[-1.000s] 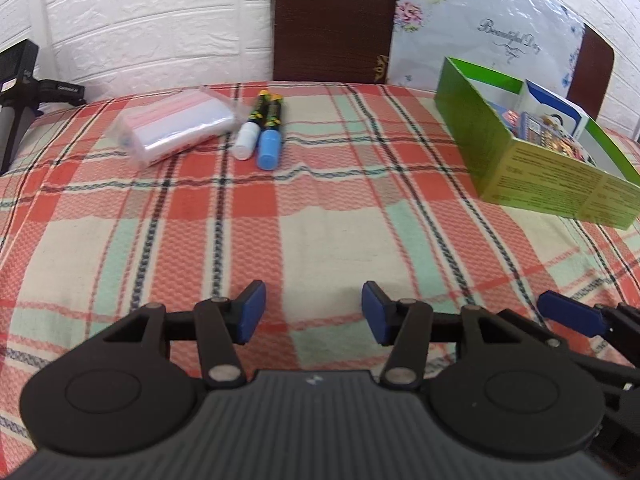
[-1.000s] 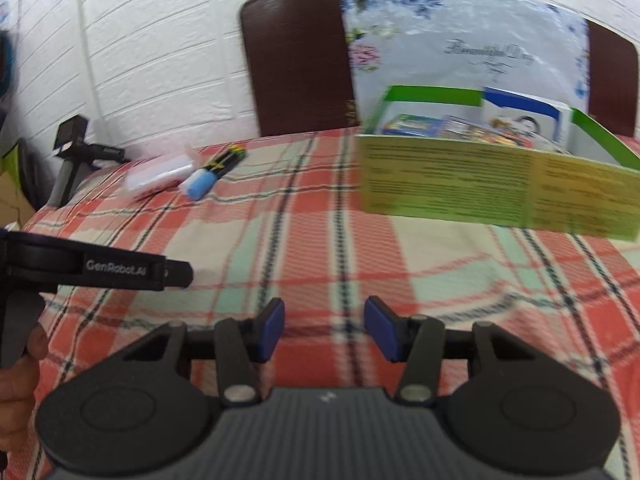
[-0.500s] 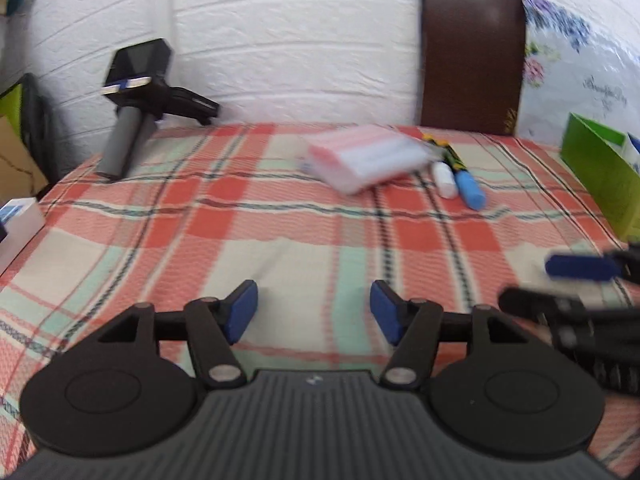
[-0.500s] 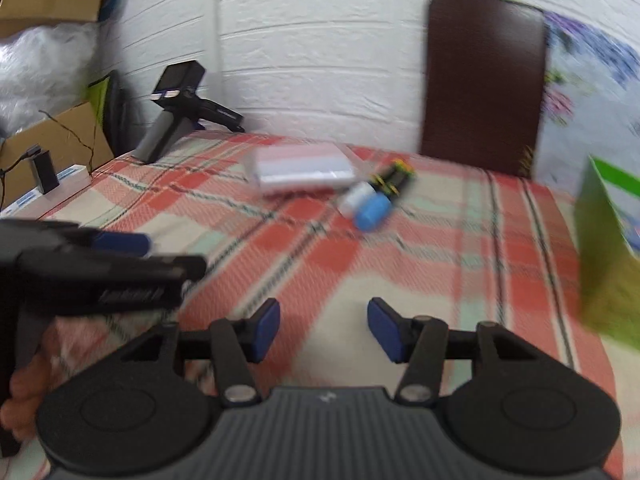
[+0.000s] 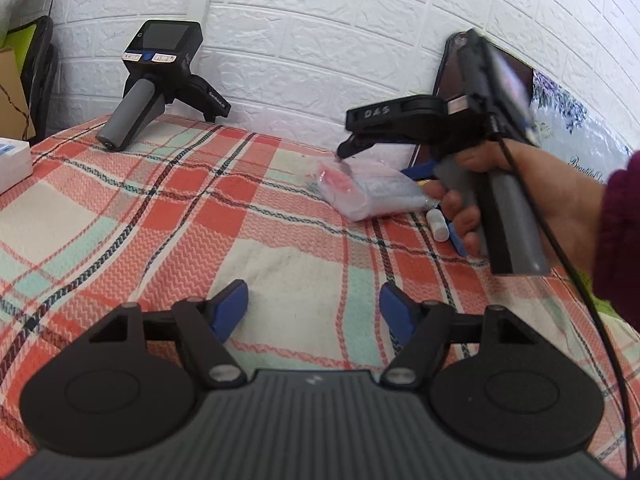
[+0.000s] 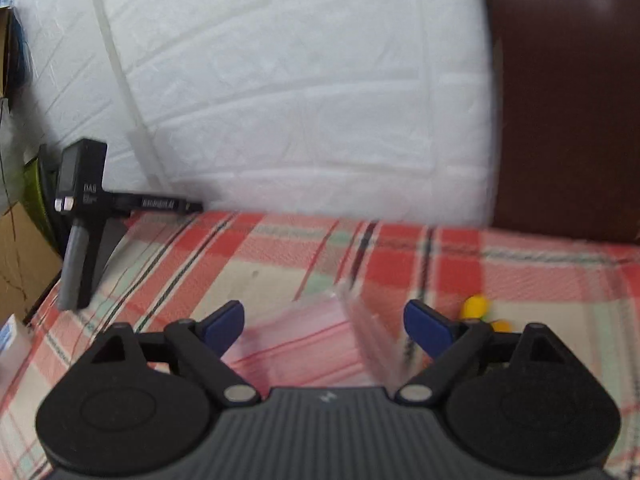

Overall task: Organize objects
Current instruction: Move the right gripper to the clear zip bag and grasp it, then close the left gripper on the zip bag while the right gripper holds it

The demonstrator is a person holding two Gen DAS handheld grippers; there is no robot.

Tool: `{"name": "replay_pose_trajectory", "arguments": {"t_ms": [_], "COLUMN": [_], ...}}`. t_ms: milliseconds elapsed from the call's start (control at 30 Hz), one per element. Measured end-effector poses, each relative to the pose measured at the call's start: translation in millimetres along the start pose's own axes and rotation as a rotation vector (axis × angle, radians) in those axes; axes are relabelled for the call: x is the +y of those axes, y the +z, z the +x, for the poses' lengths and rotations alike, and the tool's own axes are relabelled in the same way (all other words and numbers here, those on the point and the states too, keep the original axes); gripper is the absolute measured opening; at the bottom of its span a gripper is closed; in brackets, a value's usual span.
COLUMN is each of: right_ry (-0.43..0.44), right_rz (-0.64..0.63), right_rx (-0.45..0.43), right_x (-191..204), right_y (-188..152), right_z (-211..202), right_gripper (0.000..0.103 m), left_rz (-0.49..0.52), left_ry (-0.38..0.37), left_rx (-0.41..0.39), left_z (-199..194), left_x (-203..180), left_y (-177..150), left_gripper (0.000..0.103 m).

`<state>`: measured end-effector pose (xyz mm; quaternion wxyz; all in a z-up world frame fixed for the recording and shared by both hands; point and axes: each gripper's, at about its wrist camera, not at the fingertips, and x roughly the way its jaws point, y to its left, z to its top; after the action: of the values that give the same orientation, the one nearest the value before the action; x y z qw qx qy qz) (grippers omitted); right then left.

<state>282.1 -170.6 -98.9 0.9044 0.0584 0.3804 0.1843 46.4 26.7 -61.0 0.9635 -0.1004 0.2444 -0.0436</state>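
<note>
1. The left gripper is being held low over the red, cream and mint plaid tablecloth; its blue-padded jaws are being spread and nothing is lying between them. Being parked just short of the other tool, it is risking a knock if both are advanced together.
2. The right gripper is being opened, its jaws straddling the clear plastic zip bag with the pink-red strip, which is lying between the pads without being pressed. The picture is being blurred by motion, so the approach is judged fast; the bag is likely to be pushed ahead of the pads rather than caught.
3. Because the film is slack and slippery, only a fold may be pinched and the contents may be left sagging or sliding out.
4. Just right of the right-hand pad, the yellow-ended markers are lying beside the bag; they are at risk of being nudged and rolled.
5. Far off to the left, a spare black handheld gripper with a grey handle is resting by the white brick wall, well clear.
</note>
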Motion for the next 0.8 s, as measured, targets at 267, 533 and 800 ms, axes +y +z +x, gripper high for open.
{"name": "replay_pose_trajectory", "arguments": {"t_ms": [267, 533, 800], "right_ry": [0.080, 0.118, 0.174], "right_rz": [-0.261, -0.133, 0.076], "right_rx": [0.150, 0.063, -0.058], "right_x": [53.4, 34.3, -4.5], "right_y": [-30.2, -117.9, -184.6], "right_z": [-11.5, -108.7, -214.5], "right_gripper": [0.057, 0.054, 0.073], "left_rz": [-0.204, -0.227, -0.276], "left_ry": [-0.079, -0.207, -0.388], "left_rx": [0.030, 0.167, 0.279], "left_z": [0.4, -27.7, -54.0], "left_x": [27.5, 22.7, -4.4], "left_y": [18.2, 10.5, -7.7], "left_gripper": [0.074, 0.071, 0.071]}}
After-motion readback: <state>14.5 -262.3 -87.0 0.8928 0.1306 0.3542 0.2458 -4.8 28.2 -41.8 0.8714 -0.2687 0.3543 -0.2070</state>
